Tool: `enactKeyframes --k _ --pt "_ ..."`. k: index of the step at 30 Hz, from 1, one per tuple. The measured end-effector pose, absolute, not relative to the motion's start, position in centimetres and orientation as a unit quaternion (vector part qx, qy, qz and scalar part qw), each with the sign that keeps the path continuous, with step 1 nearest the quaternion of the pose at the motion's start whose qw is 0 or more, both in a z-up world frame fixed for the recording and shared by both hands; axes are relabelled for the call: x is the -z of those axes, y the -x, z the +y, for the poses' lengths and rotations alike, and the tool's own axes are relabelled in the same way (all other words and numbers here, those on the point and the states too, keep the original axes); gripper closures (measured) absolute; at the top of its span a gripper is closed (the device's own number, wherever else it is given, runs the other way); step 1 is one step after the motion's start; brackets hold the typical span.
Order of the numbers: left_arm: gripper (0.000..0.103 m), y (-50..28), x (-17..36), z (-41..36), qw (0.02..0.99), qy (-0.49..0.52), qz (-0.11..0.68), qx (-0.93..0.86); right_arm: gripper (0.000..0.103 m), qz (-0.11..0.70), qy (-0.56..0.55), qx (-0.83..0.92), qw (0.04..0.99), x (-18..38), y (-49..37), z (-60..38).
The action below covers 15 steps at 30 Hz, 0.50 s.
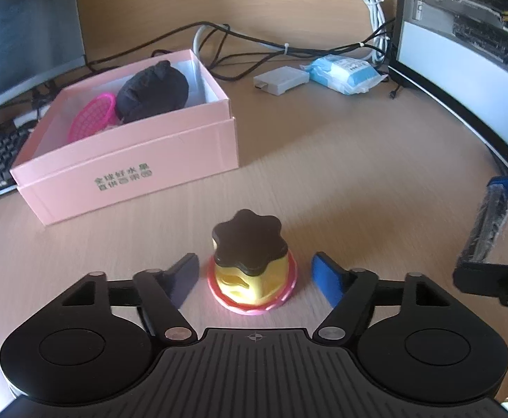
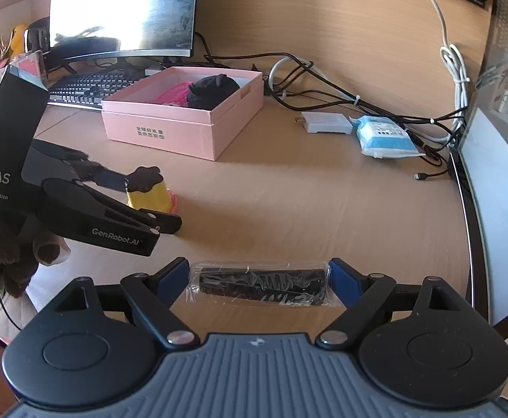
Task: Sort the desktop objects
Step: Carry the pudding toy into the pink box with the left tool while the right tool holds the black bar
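While pink box waits open at left as sorting bin, your left gripper brackets pudding toy, pads clear, ungripped; right gripper clamps wrapped black item endwise, ready for carrying.

The desk looked like pale wood-grain laminate, smooth and matt; the pink box was matt card, smooth, with small printed characters; inside it the black pouch looked like soft, creased cloth, and the magenta basket was glossy plastic mesh; the yellow toy was smooth plastic with a dark, faintly shiny cap; the black bar sat in crinkled, glossy clear film; the tissue pack wore shiny plastic wrap; the white adapter was matt plastic.
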<state>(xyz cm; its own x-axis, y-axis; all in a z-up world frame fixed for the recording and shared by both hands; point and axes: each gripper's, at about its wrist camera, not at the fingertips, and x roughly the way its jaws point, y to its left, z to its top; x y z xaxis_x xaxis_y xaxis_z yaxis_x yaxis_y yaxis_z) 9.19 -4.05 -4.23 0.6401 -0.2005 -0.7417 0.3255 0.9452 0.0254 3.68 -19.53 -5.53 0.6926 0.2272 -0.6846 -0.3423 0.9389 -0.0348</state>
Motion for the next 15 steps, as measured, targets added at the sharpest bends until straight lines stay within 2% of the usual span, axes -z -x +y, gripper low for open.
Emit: enactKeyframes --k 3,10,15 --pt "0.042 -8.9 4.1 -4.0 0.903 -0.077 0.395 0.148 0.016 0.357 0.084 -0.158 0.917 5.4 -3.7 -19.2" --pt "0.043 -6.9 3.5 -3.4 0.9 -0.09 0.394 0.164 0.016 0.357 0.099 -0.173 0.913 4.7 -3.6 -18.2" --pt "0.043 -3.2 1.6 -2.5 0.909 -0.142 0.352 0.173 0.016 0.346 0.128 -0.21 0.905 3.5 -3.1 -16.9"
